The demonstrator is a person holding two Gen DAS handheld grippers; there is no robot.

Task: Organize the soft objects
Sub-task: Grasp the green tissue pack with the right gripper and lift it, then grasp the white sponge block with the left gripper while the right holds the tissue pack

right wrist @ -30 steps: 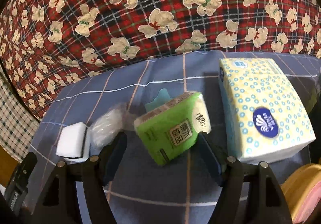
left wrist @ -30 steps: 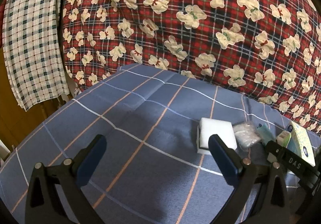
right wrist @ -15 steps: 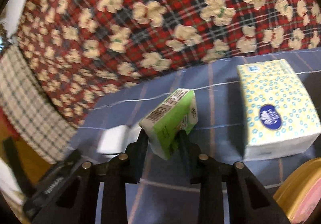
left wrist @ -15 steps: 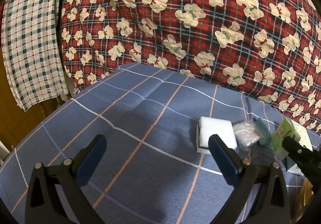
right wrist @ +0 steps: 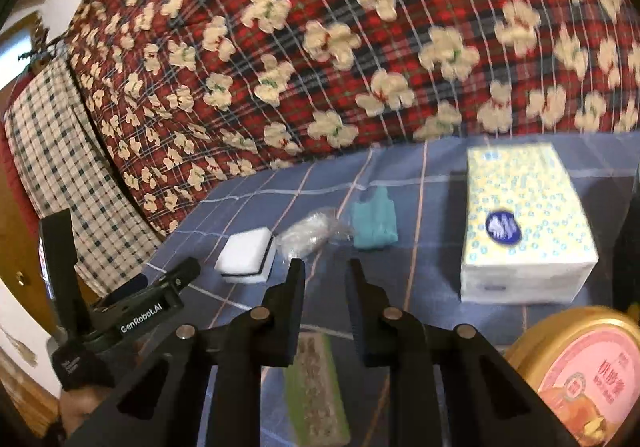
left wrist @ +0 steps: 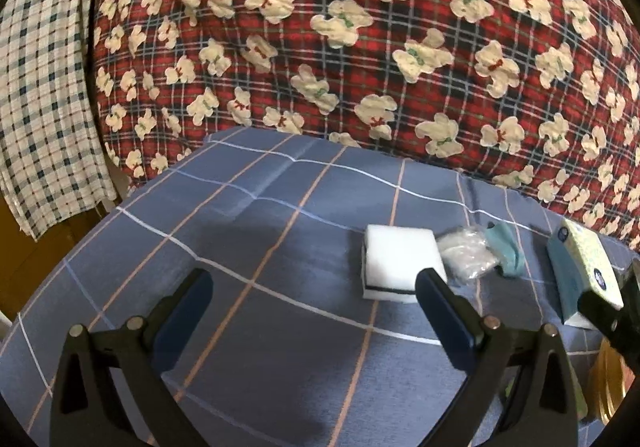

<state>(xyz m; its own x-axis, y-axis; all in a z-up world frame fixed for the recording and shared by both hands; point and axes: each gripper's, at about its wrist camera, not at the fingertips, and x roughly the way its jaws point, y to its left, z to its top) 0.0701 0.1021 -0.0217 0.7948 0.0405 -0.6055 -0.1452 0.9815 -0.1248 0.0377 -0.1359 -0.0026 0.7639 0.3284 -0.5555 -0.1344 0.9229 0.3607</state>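
The green tissue pack has dropped to the frame's bottom, below the right claw, which has just closed narrow and empty; best reopen wide and regrip squarely.

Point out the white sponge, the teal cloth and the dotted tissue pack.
white sponge (left wrist: pixel 400 253), left wrist view, on its top face.
teal cloth (right wrist: pixel 374 225), right wrist view, on its middle fold.
dotted tissue pack (right wrist: pixel 524 207), right wrist view, on its top face.

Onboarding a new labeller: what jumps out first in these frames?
A red plaid quilt with cream bears fills the background, behind the blue checked sheet. On the sheet, a dotted yellow tissue pack stands at the right, and a white sponge lies left of it.
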